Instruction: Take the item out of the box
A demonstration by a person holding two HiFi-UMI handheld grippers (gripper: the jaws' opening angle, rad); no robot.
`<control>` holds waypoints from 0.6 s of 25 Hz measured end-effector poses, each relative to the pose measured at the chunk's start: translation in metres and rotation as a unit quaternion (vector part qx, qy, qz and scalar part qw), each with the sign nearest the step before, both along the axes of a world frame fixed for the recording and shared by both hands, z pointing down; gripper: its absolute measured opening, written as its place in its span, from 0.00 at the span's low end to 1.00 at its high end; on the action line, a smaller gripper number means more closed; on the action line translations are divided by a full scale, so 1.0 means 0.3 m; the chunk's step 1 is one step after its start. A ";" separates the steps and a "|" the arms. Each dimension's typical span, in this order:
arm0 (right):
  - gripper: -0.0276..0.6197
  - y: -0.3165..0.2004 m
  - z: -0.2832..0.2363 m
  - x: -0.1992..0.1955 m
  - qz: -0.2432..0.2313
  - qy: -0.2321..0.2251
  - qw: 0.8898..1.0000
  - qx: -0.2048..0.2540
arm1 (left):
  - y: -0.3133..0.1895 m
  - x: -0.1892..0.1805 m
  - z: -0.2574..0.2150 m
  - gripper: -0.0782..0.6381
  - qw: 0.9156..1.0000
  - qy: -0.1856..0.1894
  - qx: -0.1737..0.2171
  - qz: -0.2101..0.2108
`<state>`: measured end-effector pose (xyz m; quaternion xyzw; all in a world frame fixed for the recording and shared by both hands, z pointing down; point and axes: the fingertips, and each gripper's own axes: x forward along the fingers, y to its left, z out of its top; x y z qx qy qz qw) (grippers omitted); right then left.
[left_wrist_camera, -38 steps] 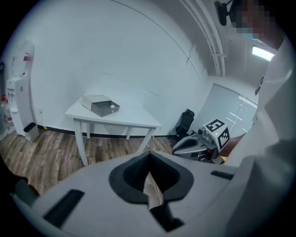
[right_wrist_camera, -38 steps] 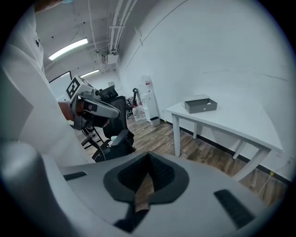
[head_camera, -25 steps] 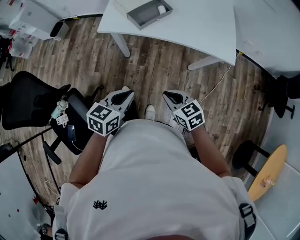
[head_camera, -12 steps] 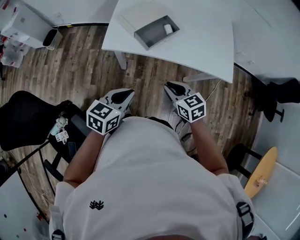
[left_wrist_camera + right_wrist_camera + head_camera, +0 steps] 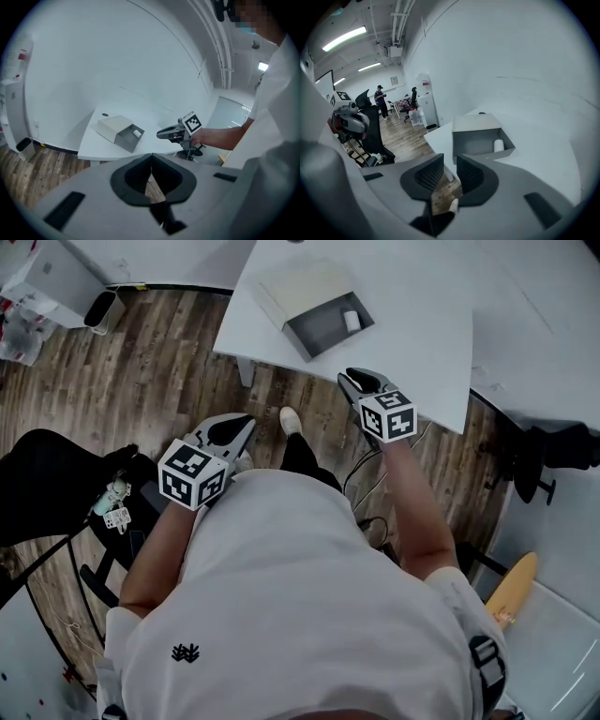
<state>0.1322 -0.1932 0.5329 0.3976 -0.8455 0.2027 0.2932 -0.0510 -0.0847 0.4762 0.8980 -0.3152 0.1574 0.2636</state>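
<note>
We stand at the near edge of a white table [image 5: 422, 324], looking steeply down on it. The box [image 5: 323, 310] lies on the table ahead of us: a pale outer sleeve at its left, with a grey open tray drawn out to the right. The item [image 5: 352, 321], a small white cylinder, is inside that tray at its right end, close against the wall. From the right gripper view it shows in the tray's right side [image 5: 498, 145], untouched.

Our right gripper [image 5: 351, 376] reaches out over the table's near edge, pointing toward the box, near it but clearly apart. Its jaws are opening: a narrow gap shows between the ribbed pads [image 5: 468, 174], and nothing is between them, only the floor and the table edge behind.

Our left gripper [image 5: 242, 424] hangs back on the left, close to our body and over the wooden floor [image 5: 159, 371], well apart from the table. Its jaws are closed together, tips touching, and they hold nothing.

A black office chair [image 5: 56, 484] stands at the near left. A shoe [image 5: 290, 420] shows on the floor between the two grippers.
</note>
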 end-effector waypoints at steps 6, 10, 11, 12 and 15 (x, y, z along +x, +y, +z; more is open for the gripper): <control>0.22 -0.258 0.075 0.075 -0.006 0.039 0.999 -0.012 | -0.129 -0.029 -0.020 0.12 0.999 -0.007 0.005 -0.049; 0.26 -0.392 0.135 0.121 -0.013 0.060 0.998 -0.025 | -0.212 -0.046 -0.041 0.12 0.996 -0.008 0.006 -0.089; 0.27 -0.423 0.150 0.131 -0.015 0.065 0.997 -0.029 | -0.233 -0.045 -0.042 0.12 0.995 -0.009 0.006 -0.097; 0.28 -0.454 0.166 0.141 -0.017 0.070 0.997 -0.033 | -0.253 -0.043 -0.040 0.12 0.994 -0.010 0.005 -0.104; 0.30 -0.528 0.220 0.168 -0.019 0.084 0.995 -0.046 | -0.303 -0.029 -0.029 0.12 0.993 -0.014 0.000 -0.120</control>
